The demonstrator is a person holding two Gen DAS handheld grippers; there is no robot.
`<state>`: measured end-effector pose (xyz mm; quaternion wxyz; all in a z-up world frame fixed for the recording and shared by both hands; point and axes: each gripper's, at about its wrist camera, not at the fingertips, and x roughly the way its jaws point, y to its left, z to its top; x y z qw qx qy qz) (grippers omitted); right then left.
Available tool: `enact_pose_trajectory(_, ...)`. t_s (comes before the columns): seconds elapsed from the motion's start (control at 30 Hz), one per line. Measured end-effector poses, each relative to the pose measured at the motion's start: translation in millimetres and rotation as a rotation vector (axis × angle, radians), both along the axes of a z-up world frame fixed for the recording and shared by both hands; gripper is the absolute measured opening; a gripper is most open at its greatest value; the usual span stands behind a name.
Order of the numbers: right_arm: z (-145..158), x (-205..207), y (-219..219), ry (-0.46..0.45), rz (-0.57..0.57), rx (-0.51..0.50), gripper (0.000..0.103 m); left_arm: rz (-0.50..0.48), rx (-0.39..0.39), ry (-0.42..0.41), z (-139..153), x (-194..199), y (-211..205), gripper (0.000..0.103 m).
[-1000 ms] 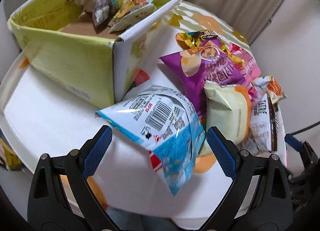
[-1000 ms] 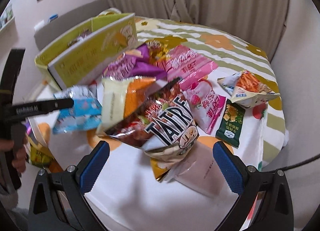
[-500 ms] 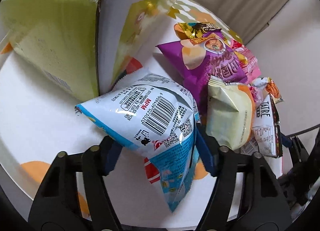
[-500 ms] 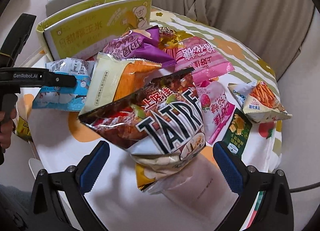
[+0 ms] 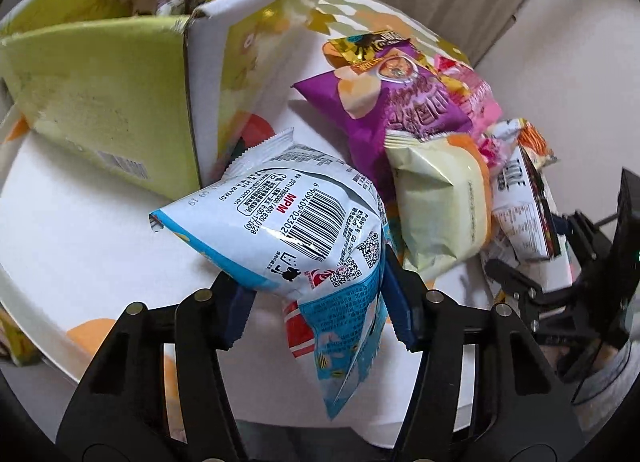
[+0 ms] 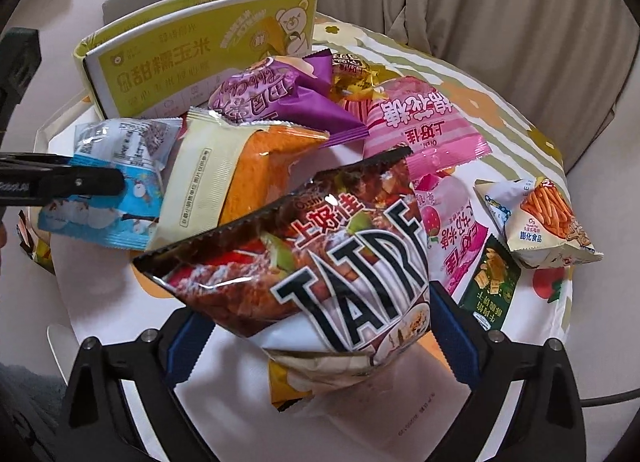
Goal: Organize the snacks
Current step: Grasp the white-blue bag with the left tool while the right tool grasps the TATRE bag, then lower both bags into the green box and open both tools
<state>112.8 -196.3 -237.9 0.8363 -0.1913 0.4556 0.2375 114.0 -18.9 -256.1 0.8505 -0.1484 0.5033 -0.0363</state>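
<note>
Between your left gripper's (image 5: 316, 302) closing jaws sits the blue-and-white snack bag (image 5: 288, 229), pads pinching its lower part, just beside the yellow-green carton (image 5: 104, 101). Grip firmly before lifting it over the carton wall. Your right gripper (image 6: 316, 342), jaws wide and narrowing, straddles the dark Tatre bag (image 6: 320, 274). Count: two bags in the carton, about nine on the table.

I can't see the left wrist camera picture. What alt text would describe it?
A black claw with blue pads is closing on a white and light-blue snack bag with a barcode, its pads pressing the bag's sides. Behind stands an open yellow-green cardboard box holding two packets, and to the right lies a pile with a purple crisp bag and a cream-and-orange bag.
</note>
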Motion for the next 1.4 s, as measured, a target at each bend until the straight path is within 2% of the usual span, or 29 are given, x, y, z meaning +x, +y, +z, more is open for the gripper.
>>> enact_pose_trajectory(0.17, -4, -2, -2, -0.004, 0.012, -0.035, 0.079, -0.022, 0.036, -0.014, 8, -7, 2, 0.054)
enact_pose_trajectory(0.2, -4, -2, -1, -0.01, 0.013, -0.045, 0.071, -0.026, 0.042, -0.016, 9, -7, 2, 0.054)
enact_pose_trajectory(0.27, -1, -2, -4, -0.007, 0.014, -0.038, 0.07, -0.037, 0.049, -0.019, 12, -9, 3, 0.054)
enact_pose_trajectory(0.33, 1, -3, -7, -0.009, 0.001, -0.029, 0.065, -0.047, 0.057, -0.023, 15, -11, 3, 0.053)
enact_pose_trajectory(0.5, 9, -6, -12, -0.002, -0.038, 0.005, 0.063, -0.082, 0.081, -0.049, 29, -17, -2, 0.053)
enact_pose_trajectory(0.7, 38, -13, -15, -0.021, -0.091, 0.082, 0.063, -0.133, 0.093, -0.101, 56, -28, -12, 0.053)
enact_pose_trajectory(0.97, 89, -33, -5, -0.066, -0.105, 0.139, 0.063, -0.146, 0.087, -0.206, 115, -38, -9, 0.053)
enact_pose_trajectory(1.03, 105, -33, 0, -0.083, -0.106, 0.153, 0.063, -0.135, 0.083, -0.247, 134, -37, 0, 0.053)
enact_pose_trajectory(1.17, 134, -26, 17, -0.105, -0.108, 0.183, 0.063, -0.122, 0.083, -0.281, 161, -26, 21, 0.053)
enact_pose_trajectory(1.4, 183, -7, 70, -0.156, -0.128, 0.259, 0.063, -0.106, 0.088, -0.3, 188, 5, 81, 0.053)
